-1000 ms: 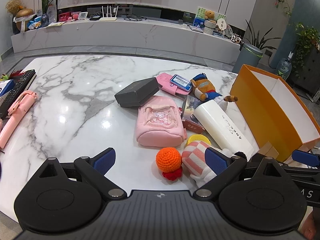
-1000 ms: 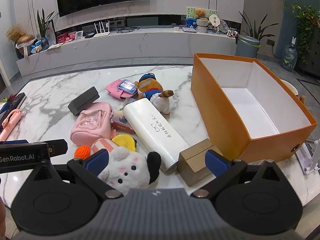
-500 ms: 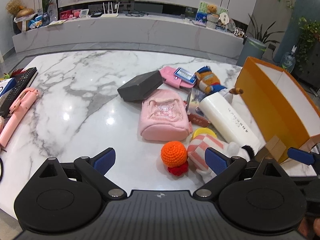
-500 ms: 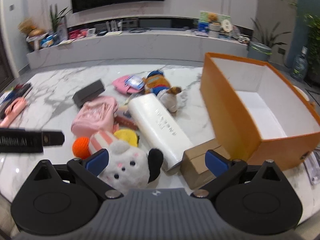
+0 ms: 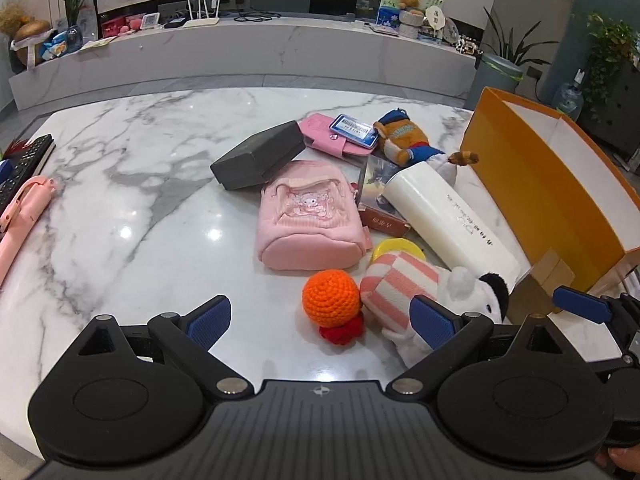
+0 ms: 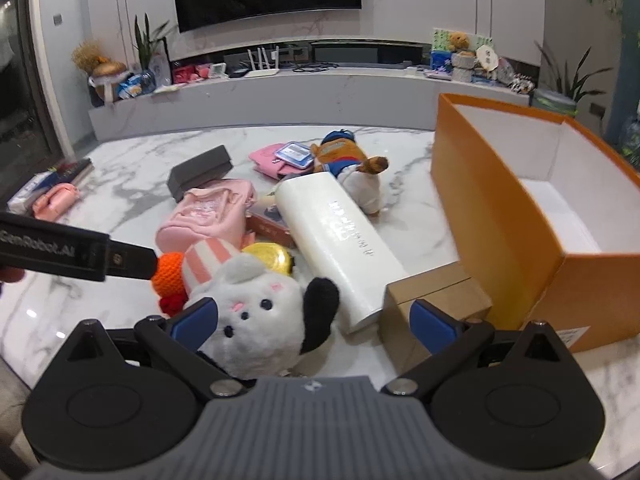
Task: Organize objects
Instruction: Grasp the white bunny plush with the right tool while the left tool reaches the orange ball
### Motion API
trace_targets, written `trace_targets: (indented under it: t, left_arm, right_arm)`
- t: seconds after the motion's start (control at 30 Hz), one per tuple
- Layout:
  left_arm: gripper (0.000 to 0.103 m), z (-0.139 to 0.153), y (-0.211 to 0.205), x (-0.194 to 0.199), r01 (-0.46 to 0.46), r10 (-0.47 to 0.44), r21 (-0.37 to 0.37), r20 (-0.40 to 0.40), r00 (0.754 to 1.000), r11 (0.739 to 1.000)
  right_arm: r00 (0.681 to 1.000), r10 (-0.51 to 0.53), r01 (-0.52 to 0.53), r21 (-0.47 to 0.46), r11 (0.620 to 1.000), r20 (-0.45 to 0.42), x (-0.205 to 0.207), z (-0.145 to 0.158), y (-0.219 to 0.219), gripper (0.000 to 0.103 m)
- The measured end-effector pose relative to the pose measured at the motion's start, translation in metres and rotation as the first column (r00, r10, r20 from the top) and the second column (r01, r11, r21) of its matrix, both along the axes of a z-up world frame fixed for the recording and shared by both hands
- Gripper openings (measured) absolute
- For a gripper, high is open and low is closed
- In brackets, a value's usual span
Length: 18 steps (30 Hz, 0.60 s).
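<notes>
So both my fingers wide, holding nothing; R ones hover w/ plush between, near box.

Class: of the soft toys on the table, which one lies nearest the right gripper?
The white plush with black ears: it lies between the right gripper's open fingers. The orange-brown plush lies far behind.

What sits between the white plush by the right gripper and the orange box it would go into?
On the table, the white cylinder and the brown cardboard box lie between the white plush and the orange box. The open right gripper has nothing visible blocking the plush, and the path over them looks free.
</notes>
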<state>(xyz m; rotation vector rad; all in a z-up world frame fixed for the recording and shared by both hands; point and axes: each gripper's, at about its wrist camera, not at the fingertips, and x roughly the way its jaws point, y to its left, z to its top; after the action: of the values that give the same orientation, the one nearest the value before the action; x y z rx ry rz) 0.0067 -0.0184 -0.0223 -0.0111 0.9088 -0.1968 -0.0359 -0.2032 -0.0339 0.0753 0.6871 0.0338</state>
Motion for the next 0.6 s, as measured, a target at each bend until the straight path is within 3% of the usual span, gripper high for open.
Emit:
trace_targets:
  t: [0.1, 0.33, 0.4, 0.47, 0.6]
  left_arm:
    - [0.103, -0.003, 0.004, 0.005, -0.023, 0.024, 0.003, -0.016, 1.0, 1.0]
    - [0.103, -0.01, 0.018, 0.015, -0.079, 0.079, -0.002, -0.056, 0.995, 0.997]
    - [0.103, -0.012, 0.019, 0.015, -0.083, 0.083, 0.001, -0.058, 0.995, 0.997]
    - [0.103, -0.012, 0.02, 0.016, -0.084, 0.084, 0.001, -0.059, 0.995, 0.996]
    - [0.103, -0.014, 0.02, 0.016, -0.076, 0.077, 0.009, -0.056, 0.995, 0.997]
  right_arm:
    - [0.999, 0.034, -0.034, 0.007, 0.999, 0.0, 0.001, -0.004, 0.005, 0.101]
    - [0.989, 0.146, -0.144, -0.07, 0.987, 0.018, 0.006, 0.003, 0.028, 0.101]
    - [0.976, 0.218, -0.217, -0.107, 0.97, -0.004, 0.013, 0.006, 0.035, 0.1]
    - [0.959, 0.28, -0.282, -0.161, 0.946, -0.038, 0.021, 0.006, 0.042, 0.084]
    - [0.914, 0.39, -0.406, -0.23, 0.885, -0.112, 0.033, 0.004, 0.048, 0.08]
